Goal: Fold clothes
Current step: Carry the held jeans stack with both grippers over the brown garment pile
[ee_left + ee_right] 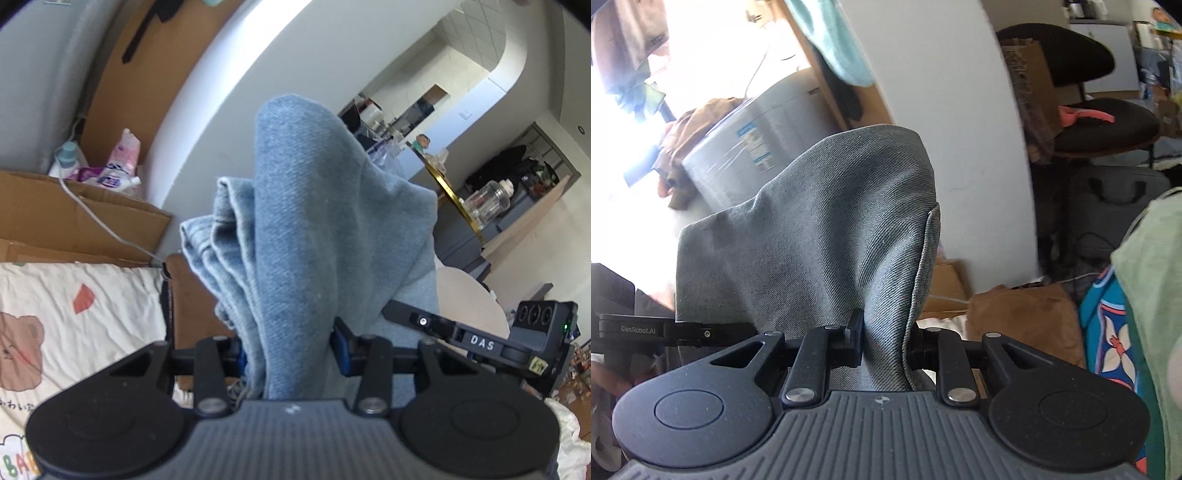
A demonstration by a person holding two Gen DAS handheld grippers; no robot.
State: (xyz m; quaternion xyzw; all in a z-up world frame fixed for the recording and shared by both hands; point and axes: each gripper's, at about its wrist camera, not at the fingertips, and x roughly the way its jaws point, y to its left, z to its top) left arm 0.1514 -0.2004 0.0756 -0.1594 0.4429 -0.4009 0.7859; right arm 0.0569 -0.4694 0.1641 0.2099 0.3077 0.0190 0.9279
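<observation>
A light blue denim garment (306, 206) is bunched between the fingers of my left gripper (291, 354), which is shut on it and held up off the bed. In the right wrist view the same denim garment (827, 236) rises in a grey-blue fold from my right gripper (886, 347), also shut on it. The right gripper's body (509, 339) shows at the right edge of the left wrist view, close beside the cloth. The left gripper's body (631, 328) appears at the left edge of the right wrist view. Most of the garment hangs out of sight below.
A printed bedsheet (74, 317) lies lower left, with cardboard boxes (74, 218) and bottles behind it. A white wall and a grey appliance (753, 147) stand ahead. A black chair (1100, 122), bags and a person's green sleeve (1152, 295) are to the right.
</observation>
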